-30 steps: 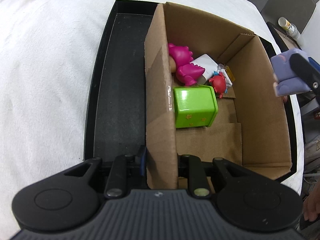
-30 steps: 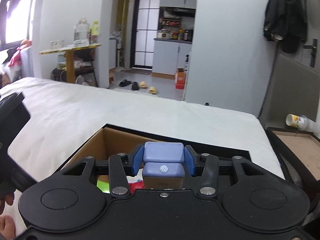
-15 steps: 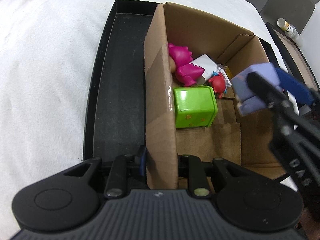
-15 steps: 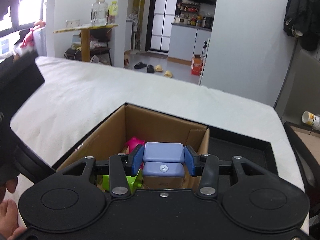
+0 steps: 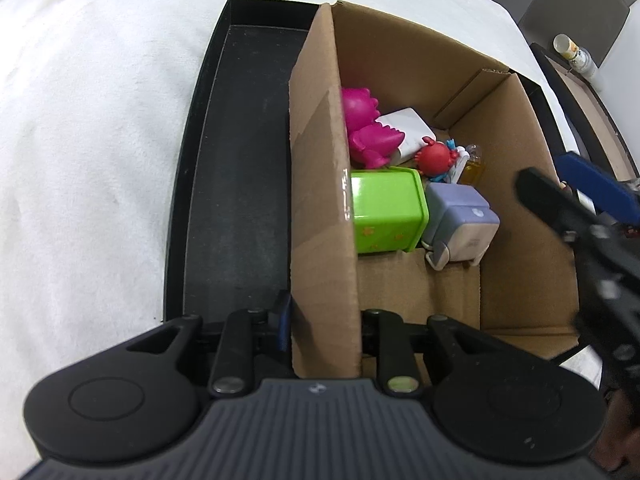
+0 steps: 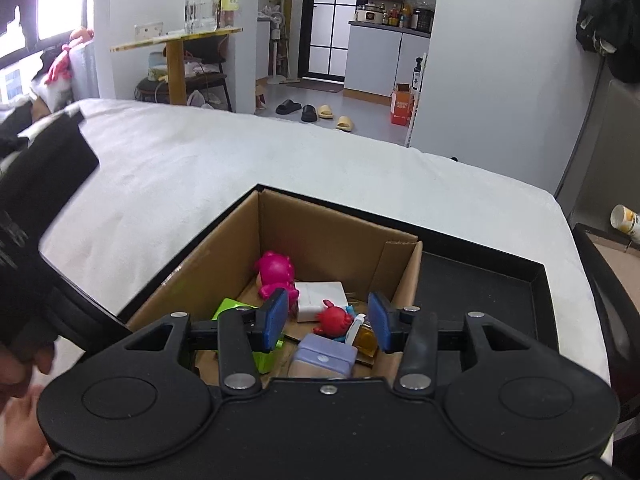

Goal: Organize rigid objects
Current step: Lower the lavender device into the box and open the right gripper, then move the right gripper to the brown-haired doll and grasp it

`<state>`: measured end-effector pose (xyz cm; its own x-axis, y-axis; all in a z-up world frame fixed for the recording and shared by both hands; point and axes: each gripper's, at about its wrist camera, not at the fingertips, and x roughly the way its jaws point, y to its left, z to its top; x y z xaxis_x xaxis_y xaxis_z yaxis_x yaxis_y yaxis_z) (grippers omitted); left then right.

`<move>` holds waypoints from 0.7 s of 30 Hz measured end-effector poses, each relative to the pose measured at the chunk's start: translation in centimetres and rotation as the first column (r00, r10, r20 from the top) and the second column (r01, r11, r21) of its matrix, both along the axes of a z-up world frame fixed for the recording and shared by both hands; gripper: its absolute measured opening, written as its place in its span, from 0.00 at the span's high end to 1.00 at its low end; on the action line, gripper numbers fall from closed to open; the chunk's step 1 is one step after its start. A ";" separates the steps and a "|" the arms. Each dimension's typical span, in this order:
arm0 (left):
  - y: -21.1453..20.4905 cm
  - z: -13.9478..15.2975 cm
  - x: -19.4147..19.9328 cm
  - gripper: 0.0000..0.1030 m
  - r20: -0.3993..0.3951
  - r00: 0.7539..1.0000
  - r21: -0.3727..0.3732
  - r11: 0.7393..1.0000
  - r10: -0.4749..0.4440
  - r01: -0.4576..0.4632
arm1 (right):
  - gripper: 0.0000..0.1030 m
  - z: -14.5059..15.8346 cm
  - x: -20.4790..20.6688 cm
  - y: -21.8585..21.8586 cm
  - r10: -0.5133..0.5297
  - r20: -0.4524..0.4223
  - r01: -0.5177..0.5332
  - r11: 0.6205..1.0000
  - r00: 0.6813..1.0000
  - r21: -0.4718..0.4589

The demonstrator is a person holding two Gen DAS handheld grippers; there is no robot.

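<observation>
Left wrist: one lavender block [image 5: 460,220] boxed.

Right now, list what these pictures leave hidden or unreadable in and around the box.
- Left gripper: left wrist view; the box wall stands between its fingers and hides the right pad.
- Pink toy: its face is behind that wall; the right wrist view shows only its back.
- Lilac block: right wrist view, lower part cut off by the right gripper body.
- Amber bottle: label too small in both views.

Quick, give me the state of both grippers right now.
Left gripper: shut on the cardboard box wall.
Right gripper: open, holding nothing; the purple block lies in the box.
</observation>
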<state>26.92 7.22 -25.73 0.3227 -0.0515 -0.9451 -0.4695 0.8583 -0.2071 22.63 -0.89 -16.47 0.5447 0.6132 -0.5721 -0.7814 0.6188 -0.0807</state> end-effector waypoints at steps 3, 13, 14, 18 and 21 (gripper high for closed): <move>0.0 -0.1 0.0 0.79 -0.006 1.000 0.000 1.000 -0.001 0.001 | 0.56 0.7 0.5 -1.0 -0.019 -0.015 0.019 1.000 1.000 0.013; -0.2 -0.4 0.3 0.79 -0.013 1.000 0.000 1.000 -0.002 0.002 | 0.56 -0.4 3.3 -3.8 -0.137 -0.026 0.138 0.990 0.990 0.014; -0.1 -0.4 0.2 0.79 -0.012 1.000 0.000 1.000 -0.002 0.002 | 0.56 -0.4 3.6 -4.0 -0.148 -0.031 0.148 0.989 0.989 0.015; -0.2 -0.3 0.2 0.79 -0.012 1.000 0.004 1.000 -0.002 0.002 | 0.55 -1.2 5.0 -5.0 -0.205 -0.052 0.205 0.979 0.977 -0.006; -0.2 -0.2 0.1 0.79 -0.010 1.000 0.007 1.000 0.001 -0.001 | 0.55 -2.4 6.5 -5.8 -0.256 -0.086 0.253 0.967 0.963 -0.041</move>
<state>27.06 6.97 -25.91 0.3132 -0.0449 -0.9486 -0.4721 0.8594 -0.1965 29.11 -6.72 -18.91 0.6264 0.4434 -0.6410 -0.6033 0.7966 -0.0385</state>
